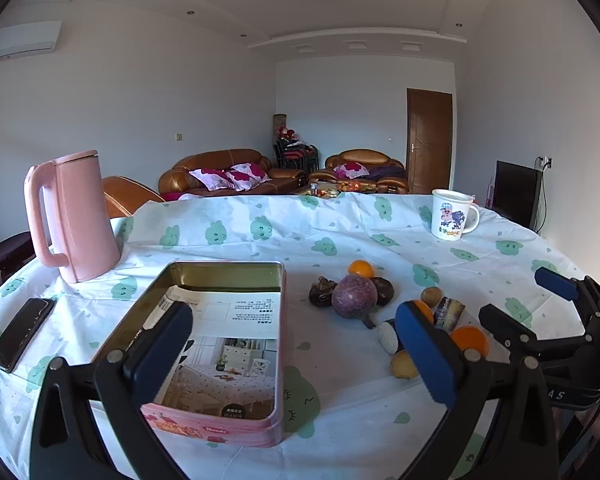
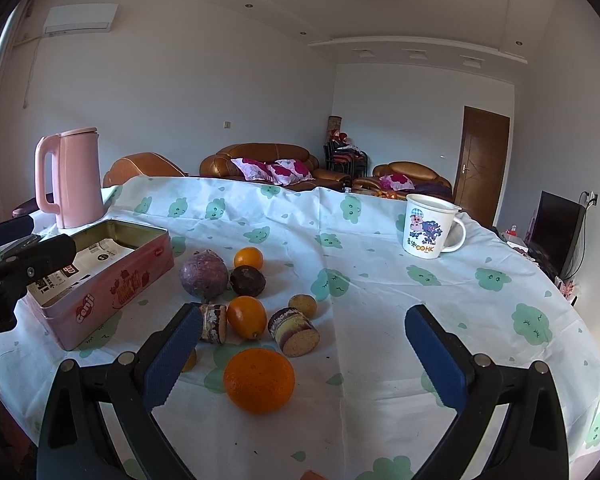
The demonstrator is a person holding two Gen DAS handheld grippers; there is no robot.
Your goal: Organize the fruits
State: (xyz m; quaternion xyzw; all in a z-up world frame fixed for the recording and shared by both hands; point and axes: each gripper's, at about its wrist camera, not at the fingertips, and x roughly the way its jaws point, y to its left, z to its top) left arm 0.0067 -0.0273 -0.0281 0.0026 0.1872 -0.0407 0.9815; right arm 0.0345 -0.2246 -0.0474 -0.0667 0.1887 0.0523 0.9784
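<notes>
Several fruits lie in a loose pile on the tablecloth: a big orange (image 2: 259,380), a smaller orange (image 2: 247,317), a round purple fruit (image 2: 204,275) (image 1: 354,296), a dark passion fruit (image 2: 248,280), a far orange (image 2: 248,258) (image 1: 361,268) and cut sugarcane pieces (image 2: 294,332). A pink tin (image 1: 216,344) (image 2: 104,268), open, holds printed paper. My left gripper (image 1: 296,352) is open and empty, over the tin's right side. My right gripper (image 2: 304,356) is open and empty, just behind the big orange; it also shows in the left wrist view (image 1: 518,312).
A pink kettle (image 1: 70,216) (image 2: 70,178) stands at the back left. A cartoon mug (image 1: 452,214) (image 2: 430,226) stands at the back right. A black phone (image 1: 22,334) lies at the table's left edge. Sofas and a door are behind the table.
</notes>
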